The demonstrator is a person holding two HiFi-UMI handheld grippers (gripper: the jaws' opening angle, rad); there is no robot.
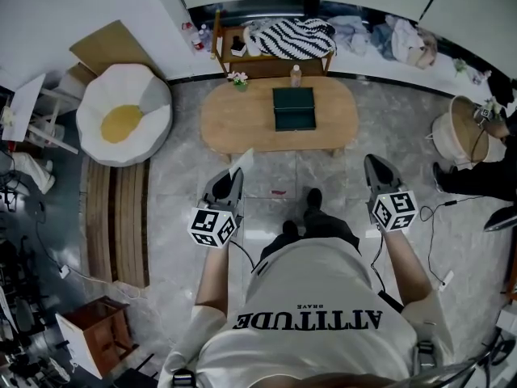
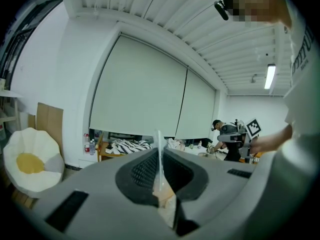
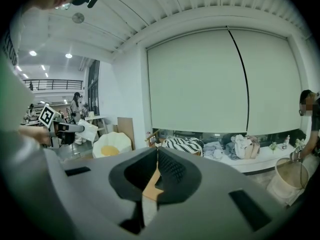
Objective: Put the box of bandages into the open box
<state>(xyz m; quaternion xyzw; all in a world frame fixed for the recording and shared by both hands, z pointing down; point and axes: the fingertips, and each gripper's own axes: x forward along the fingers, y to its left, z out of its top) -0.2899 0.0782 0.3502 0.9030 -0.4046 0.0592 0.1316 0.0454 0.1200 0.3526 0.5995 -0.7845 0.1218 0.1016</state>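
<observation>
- A white beanbag with a yellow middle sits on the floor at the far left, near the wall.
- The left gripper is held out in front of the person, short of the table. Its jaws are closed tight on the bandage box.
- The bandage box is thin, flat and white. It sticks out past the jaw tips towards the table's near left edge. In the left gripper view it shows edge-on, pinched between the two pads. It is up in the air, well apart from the open box.
- The oval wooden table stands straight ahead on the grey stone floor.
- The open box is dark green. It rests near the middle of the table, with its lid laid back.
- A small bottle stands on the table's far edge, behind the open box. A small pot of flowers stands to the left of the bottle.
- Behind the table is a low wooden shelf with a black-and-white striped cloth on it.
- The right gripper is held out level with the left one, off the table's near right end. Its jaws are pressed together with nothing between them.
- A pale round basket stands on the floor at the far right. The dark legs of a second person are beside it.
</observation>
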